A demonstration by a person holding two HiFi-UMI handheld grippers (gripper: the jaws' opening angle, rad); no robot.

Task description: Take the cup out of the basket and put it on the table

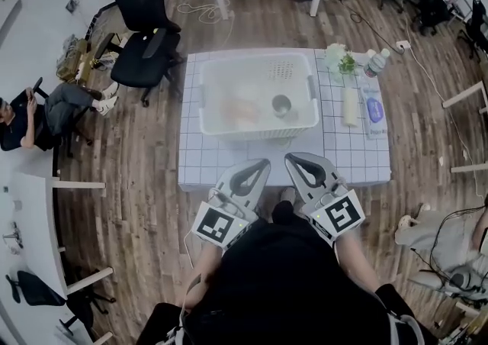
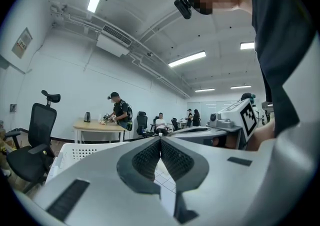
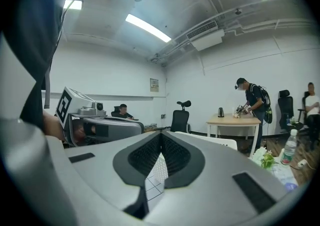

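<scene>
— Where is the cup right now?
— I see the cup (image 1: 281, 105) inside the white basket (image 1: 255, 56), toward its right end. The basket sits on the tiled desk (image 1: 354, 160).
— And your 2 grippers?
— The left gripper (image 1: 258, 169) and right gripper (image 1: 299, 164) both have their jaws pressed together on nothing. I hold them side by side over the desk's near edge, just short of the basket.

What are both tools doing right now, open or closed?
Left grey tool: closed, holding nothing.
Right grey tool: closed, holding nothing.
</scene>
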